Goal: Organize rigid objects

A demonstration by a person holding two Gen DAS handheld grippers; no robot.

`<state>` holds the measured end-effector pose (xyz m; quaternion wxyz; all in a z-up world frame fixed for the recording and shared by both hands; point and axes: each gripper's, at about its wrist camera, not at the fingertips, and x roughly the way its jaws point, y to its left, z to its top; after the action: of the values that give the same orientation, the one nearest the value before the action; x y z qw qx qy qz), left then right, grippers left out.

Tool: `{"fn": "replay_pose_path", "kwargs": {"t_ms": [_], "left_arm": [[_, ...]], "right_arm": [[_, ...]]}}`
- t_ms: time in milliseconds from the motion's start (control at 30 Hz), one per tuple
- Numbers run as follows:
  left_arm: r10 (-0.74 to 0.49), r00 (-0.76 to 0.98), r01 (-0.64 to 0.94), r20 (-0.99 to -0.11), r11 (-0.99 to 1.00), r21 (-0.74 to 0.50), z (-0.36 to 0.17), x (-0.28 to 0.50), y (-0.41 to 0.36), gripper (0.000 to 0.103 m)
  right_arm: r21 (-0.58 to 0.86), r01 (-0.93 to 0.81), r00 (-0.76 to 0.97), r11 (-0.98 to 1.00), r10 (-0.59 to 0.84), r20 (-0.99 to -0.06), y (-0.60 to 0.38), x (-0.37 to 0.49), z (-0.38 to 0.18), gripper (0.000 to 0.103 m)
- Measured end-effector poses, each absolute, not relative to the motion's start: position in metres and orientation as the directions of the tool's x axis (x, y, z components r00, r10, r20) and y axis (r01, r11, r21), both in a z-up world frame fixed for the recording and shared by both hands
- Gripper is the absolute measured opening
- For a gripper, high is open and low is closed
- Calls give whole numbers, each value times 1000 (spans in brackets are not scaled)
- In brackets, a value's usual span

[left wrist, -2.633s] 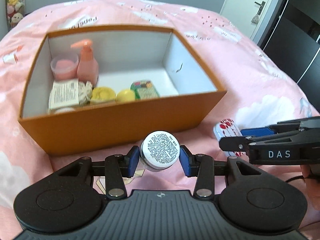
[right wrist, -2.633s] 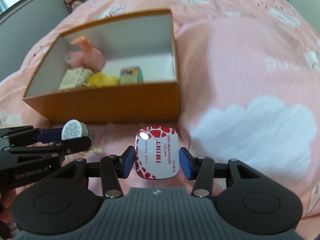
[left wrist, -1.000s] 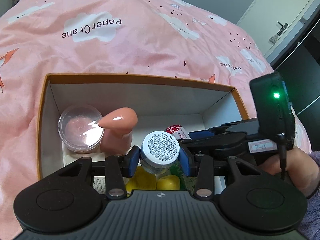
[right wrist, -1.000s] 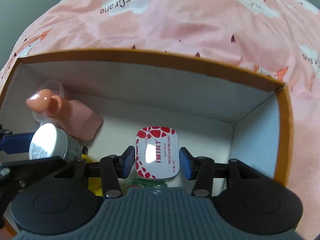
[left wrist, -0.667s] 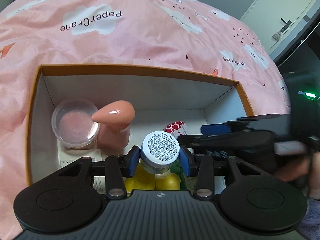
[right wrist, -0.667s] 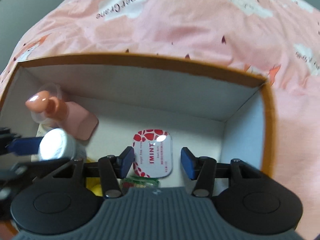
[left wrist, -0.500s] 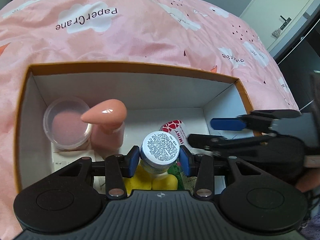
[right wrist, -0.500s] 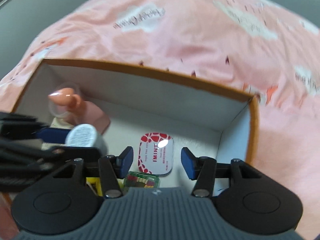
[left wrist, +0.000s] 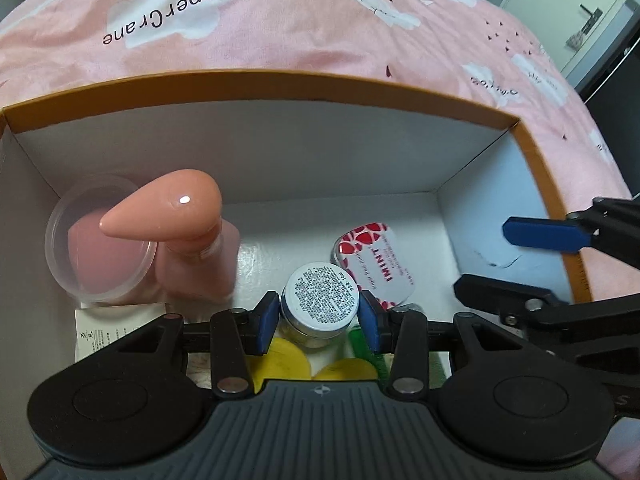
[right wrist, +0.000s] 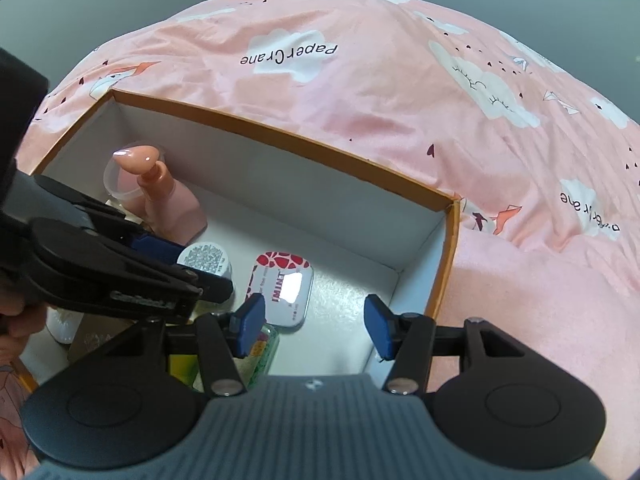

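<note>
An orange box (left wrist: 280,80) with white walls sits on the pink bed; it also shows in the right wrist view (right wrist: 280,132). My left gripper (left wrist: 319,317) is shut on a small silver jar (left wrist: 319,300) with a printed label, held low inside the box. The jar also shows in the right wrist view (right wrist: 206,258). A red-and-white IMINT mint tin (left wrist: 374,264) lies flat on the box floor just right of the jar, and shows in the right wrist view (right wrist: 286,286). My right gripper (right wrist: 314,324) is open and empty above the box's right part.
Inside the box at the left stand a peach pump bottle (left wrist: 192,240) and a clear round tub (left wrist: 92,252). Yellow items (left wrist: 288,360), a green packet (right wrist: 264,352) and a paper leaflet (left wrist: 108,332) lie along the near side. Pink bedding (right wrist: 440,100) surrounds the box.
My right gripper has opened, left the mint tin on the box floor and drawn back up to the right. My left gripper has lowered the jar further into the box.
</note>
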<state>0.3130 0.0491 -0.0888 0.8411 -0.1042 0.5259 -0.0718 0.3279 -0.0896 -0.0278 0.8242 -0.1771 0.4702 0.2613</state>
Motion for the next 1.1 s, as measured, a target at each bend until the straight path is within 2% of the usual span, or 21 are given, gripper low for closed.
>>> {"fn": "replay_pose_path", "kwargs": {"t_ms": [67, 133, 200, 433, 600, 833, 867, 967, 1100], "left_arm": [[-233, 428, 9, -873, 967, -253, -90, 313, 49, 48], [-225, 429, 13, -875, 970, -243, -89, 313, 49, 55], [-211, 430, 12, -878, 974, -228, -86, 313, 48, 68], [-206, 477, 18, -854, 974, -225, -57, 297, 49, 69], [-215, 570, 13, -793, 967, -253, -20, 269, 53, 70], [-169, 673, 23, -720, 978, -209, 15, 214, 53, 70], [-164, 684, 26, -710, 979, -201, 18, 205, 54, 71], [-140, 729, 8, -669, 980, -197, 31, 178, 54, 86], [-105, 788, -25, -607, 979, -202, 41, 139, 56, 88]], "right_arm": [[-49, -599, 422, 799, 263, -868, -89, 327, -28, 55], [-48, -599, 420, 799, 262, -869, -89, 325, -29, 55], [-44, -596, 417, 802, 262, -870, -89, 325, -29, 55], [-33, -592, 406, 805, 263, -875, -90, 316, -23, 58], [-16, -573, 409, 819, 269, -872, -93, 305, -9, 60], [0, -543, 436, 840, 282, -855, -95, 269, 21, 63], [0, -541, 442, 841, 284, -851, -95, 263, 25, 64], [3, -528, 469, 849, 294, -833, -95, 244, 38, 68], [37, -522, 510, 852, 346, -787, -97, 211, 56, 74]]}}
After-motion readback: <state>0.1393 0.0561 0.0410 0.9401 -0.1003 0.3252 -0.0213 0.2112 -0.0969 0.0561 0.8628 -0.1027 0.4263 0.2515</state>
